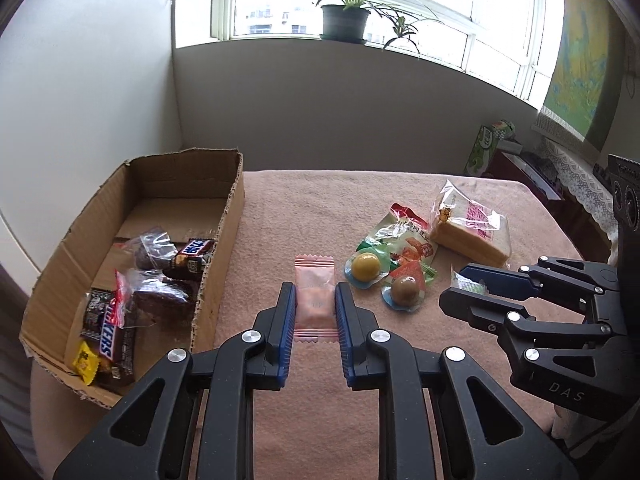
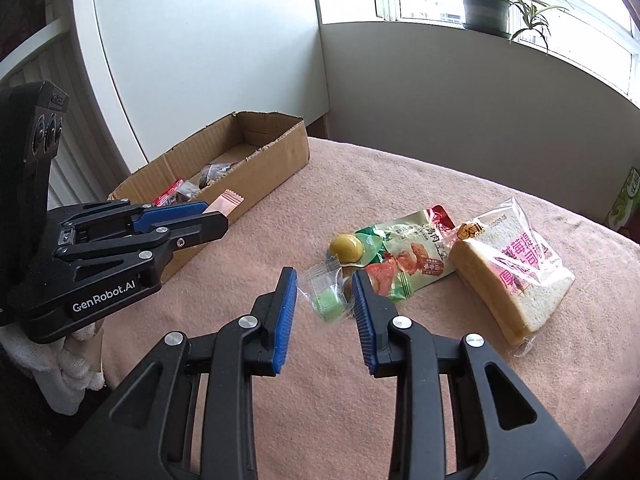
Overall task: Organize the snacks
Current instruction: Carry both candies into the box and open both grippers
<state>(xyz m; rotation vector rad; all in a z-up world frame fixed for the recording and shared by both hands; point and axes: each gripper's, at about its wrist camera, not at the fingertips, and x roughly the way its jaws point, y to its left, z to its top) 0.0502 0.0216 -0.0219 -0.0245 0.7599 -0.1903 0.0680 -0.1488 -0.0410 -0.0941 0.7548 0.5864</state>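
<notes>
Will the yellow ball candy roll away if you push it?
Probably not far. The yellow ball candy looks round, but it sits in a flat plastic wrapper on the fuzzy pink cloth, which should slow it. It looks small and light, so a nudge would likely just slide it.

1. "SNICKERS" – only partly readable, in white and blue letters on the brown bar wrapper that lies in the cardboard box.
2. "GenRobot.AI" – in white on the black body of the left tool.
3. "DAS" – in pale letters on the black body of the right tool.
4. Pink Chinese characters and a small printed date stand on the clear bread bag; I cannot read them surely.
</notes>
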